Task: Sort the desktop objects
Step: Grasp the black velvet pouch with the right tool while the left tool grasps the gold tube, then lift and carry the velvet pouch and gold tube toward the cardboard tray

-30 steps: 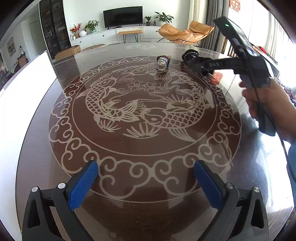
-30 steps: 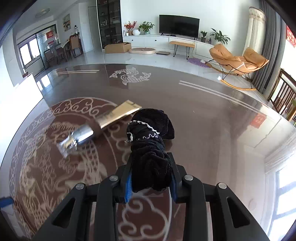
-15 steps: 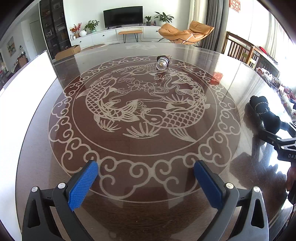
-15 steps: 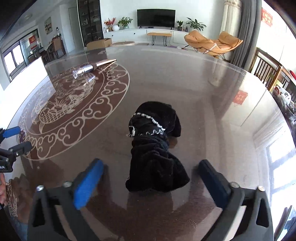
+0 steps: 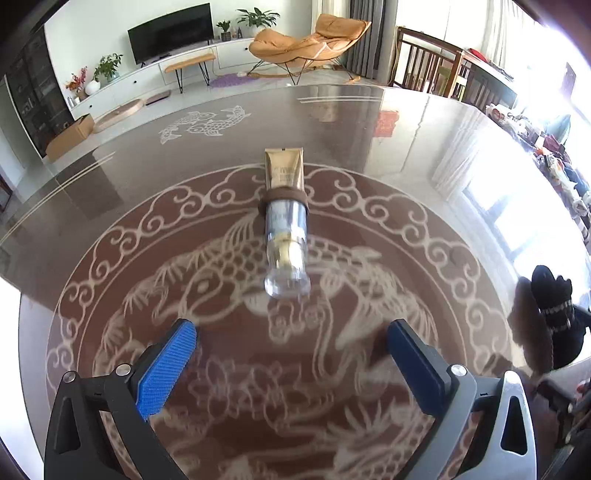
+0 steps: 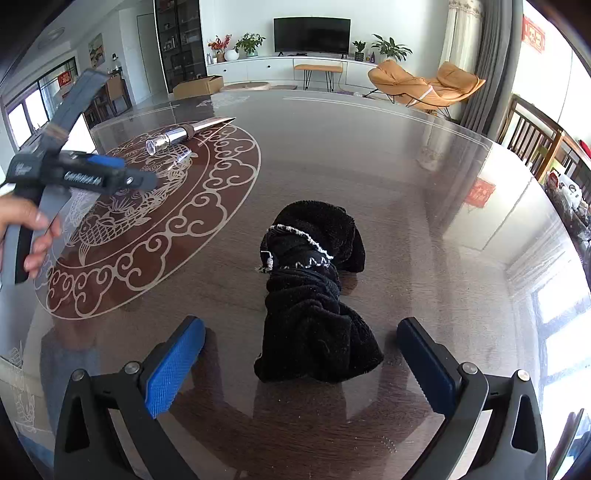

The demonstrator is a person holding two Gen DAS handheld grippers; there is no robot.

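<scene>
A gold tube with a clear cap lies on the dark glass table, cap end pointing toward my left gripper. That gripper hangs open just short of the cap, with nothing between its blue pads. A black bundled cloth with white stitching rests on the table between the wide-open fingers of my right gripper; the pads stand apart from it. The cloth also shows at the right edge of the left wrist view. In the right wrist view the tube lies far left, beyond the left gripper.
The table bears a round carp and cloud pattern. A hand holds the left tool. Wooden chairs stand at the far right edge. An orange lounger and a TV stand in the room behind.
My right gripper carried the cloth right, set it on the table and opened around it. My left gripper then moved forward across the pattern to just short of the tube.
</scene>
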